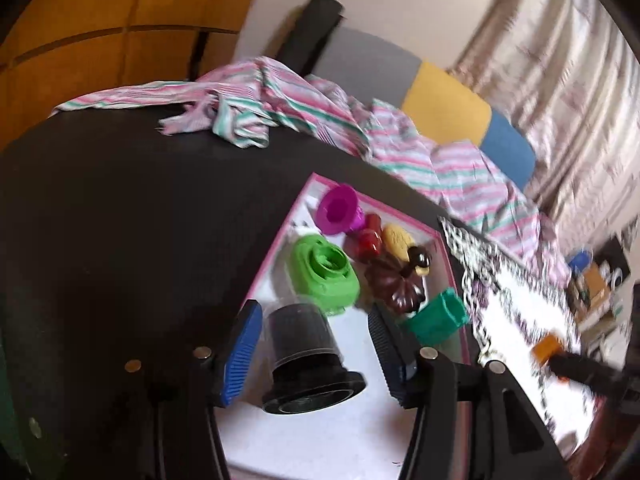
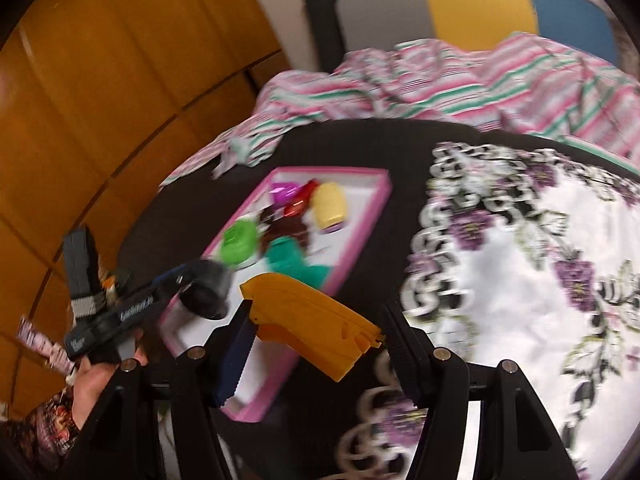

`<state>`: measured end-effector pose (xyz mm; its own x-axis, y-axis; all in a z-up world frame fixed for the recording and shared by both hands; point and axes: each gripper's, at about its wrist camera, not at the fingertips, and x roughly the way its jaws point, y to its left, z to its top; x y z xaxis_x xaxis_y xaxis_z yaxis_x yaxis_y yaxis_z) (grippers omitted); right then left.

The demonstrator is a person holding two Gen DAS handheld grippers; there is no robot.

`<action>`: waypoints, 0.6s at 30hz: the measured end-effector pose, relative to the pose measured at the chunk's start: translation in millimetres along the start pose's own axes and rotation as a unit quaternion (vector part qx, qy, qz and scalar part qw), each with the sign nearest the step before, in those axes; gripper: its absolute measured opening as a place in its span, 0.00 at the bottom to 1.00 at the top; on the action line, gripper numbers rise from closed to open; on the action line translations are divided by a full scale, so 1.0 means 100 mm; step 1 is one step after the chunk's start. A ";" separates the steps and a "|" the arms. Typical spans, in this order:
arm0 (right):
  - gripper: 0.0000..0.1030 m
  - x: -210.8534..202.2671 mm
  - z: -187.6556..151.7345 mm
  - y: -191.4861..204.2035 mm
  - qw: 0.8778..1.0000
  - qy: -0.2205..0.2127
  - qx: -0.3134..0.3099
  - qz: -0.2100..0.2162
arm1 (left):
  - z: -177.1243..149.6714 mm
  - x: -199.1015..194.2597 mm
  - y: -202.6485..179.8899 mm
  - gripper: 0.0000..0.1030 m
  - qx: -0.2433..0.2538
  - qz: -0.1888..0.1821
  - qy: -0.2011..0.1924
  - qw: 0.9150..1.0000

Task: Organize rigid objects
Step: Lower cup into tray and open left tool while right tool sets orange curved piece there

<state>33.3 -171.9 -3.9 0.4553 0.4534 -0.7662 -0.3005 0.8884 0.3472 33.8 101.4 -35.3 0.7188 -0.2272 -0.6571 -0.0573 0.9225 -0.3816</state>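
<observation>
A pink-rimmed white tray (image 1: 280,240) lies on the black table (image 1: 120,220). It holds a magenta cup (image 1: 338,210), a green round piece (image 1: 324,276), a red piece (image 1: 368,240), a yellow piece (image 1: 396,238), a brown pumpkin shape (image 1: 396,280) and a teal box (image 1: 436,316). My left gripper (image 1: 312,308) is open over the tray's near end. A black-lidded jar (image 1: 304,352) lies between its pads, with a gap on the right side. My right gripper (image 2: 316,308) is shut on an orange plastic piece (image 2: 312,332), above the tray's (image 2: 380,200) near corner. The left gripper (image 2: 204,284) also shows in the right wrist view.
A white floral cloth (image 2: 520,280) covers the table right of the tray. A pink-and-green striped cloth (image 1: 280,100) is heaped along the far edge, with a grey, yellow and blue chair back (image 2: 472,12) behind it. Wooden panels (image 2: 100,100) stand at the left. A person's hand (image 2: 100,376) holds the left gripper.
</observation>
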 end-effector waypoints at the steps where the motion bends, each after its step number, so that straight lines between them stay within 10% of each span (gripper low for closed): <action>1: 0.61 0.05 -0.02 0.06 1.000 0.005 -0.009 0.010 | 0.00 -0.05 0.04 0.54 -0.008 -0.007 -0.005 1.000; 18: 0.61 0.75 -0.03 0.65 0.997 0.060 -0.037 0.011 | -0.27 -0.57 0.18 0.54 -0.022 -0.043 -0.022 0.999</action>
<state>45.6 -80.5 -40.5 0.3464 0.4572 -0.8192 -0.3732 0.8683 0.3268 -26.4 122.9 -22.5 0.7517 -0.2898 -0.5924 -0.0241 0.8856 -0.4638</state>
